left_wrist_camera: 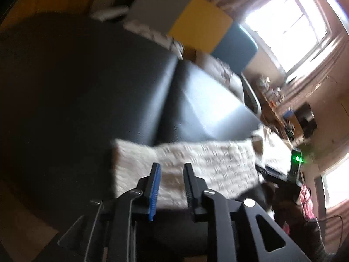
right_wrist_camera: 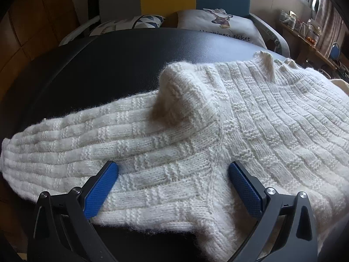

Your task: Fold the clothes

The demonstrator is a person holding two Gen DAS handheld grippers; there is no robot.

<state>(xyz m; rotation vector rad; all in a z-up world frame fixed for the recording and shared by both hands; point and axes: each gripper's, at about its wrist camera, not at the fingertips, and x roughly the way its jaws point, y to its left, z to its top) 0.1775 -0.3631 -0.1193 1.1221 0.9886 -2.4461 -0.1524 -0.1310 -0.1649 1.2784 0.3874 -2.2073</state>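
lit by daylight from a blown-out window (left_wrist_camera: 290,24) at upper right of the left wrist view, with a second glare patch low at the right edge. smeared by motion blur throughout, the white knit (left_wrist_camera: 185,166) reduced to a fuzzy slab. pale sheen across the dark counter (left_wrist_camera: 207,109); left half sunk in shadow. sharp in the right wrist view, stitches of the knit crisp, light soft and even. bent by fisheye and vignetted black at the corners in both.

cushion (right_wrist_camera: 229,27) printed "ticket", preceding word unclear
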